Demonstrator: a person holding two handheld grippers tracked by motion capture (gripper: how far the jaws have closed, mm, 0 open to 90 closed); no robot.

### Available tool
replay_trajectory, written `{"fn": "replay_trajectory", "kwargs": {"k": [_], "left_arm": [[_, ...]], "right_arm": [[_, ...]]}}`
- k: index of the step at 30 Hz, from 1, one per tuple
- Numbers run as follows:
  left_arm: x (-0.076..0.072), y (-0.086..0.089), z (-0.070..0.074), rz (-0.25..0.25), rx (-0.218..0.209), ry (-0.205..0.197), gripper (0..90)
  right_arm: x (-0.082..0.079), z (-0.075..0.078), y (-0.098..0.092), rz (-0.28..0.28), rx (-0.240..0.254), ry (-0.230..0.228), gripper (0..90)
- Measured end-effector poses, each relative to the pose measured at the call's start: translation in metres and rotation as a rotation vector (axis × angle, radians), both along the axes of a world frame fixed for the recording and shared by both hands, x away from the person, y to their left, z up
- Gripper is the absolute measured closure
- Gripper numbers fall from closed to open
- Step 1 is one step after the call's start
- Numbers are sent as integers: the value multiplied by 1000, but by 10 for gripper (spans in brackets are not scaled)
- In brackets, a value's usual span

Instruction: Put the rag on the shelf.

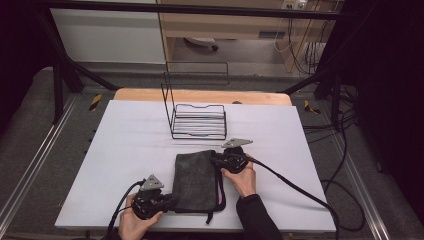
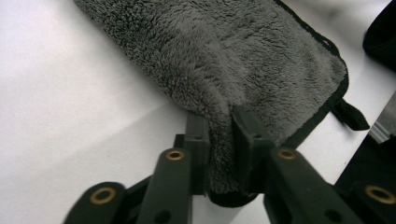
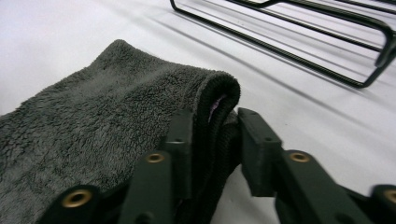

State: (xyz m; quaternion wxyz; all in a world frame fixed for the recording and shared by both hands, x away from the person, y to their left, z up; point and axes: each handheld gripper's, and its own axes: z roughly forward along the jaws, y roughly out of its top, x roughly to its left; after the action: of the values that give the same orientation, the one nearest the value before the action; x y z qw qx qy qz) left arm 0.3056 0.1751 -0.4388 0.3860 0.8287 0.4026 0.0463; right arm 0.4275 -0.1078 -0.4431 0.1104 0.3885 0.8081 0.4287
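**Folded towel set down, grips coming off**
The left gripper pinches the near-left corner of the dark towel, which lies folded on the desk. The right gripper stands slightly spread around its far-right edge. Next, probably, back both out without dragging the fold.

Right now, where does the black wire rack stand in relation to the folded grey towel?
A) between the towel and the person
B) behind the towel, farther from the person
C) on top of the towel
B: in the high view the wire rack stands on the white table beyond the towel, apart from it.
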Motion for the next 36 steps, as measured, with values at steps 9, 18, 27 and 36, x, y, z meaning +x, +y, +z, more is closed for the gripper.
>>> {"fn": "replay_trajectory", "kwargs": {"k": [9,18,27,36], "left_arm": [[15,21,11,-23,21,-21,416],[41,27,18,15,40,-9,126],[69,20,26,48,84,-52,91],[101,15,29,94,41,-37,168]], "right_arm": [[-12,9,-21,17,45,-29,260],[-28,22,-42,37,97,-17,50],[-39,13,-61,26,85,-5,17],[-50,6,-68,20,80,6,13]]}}
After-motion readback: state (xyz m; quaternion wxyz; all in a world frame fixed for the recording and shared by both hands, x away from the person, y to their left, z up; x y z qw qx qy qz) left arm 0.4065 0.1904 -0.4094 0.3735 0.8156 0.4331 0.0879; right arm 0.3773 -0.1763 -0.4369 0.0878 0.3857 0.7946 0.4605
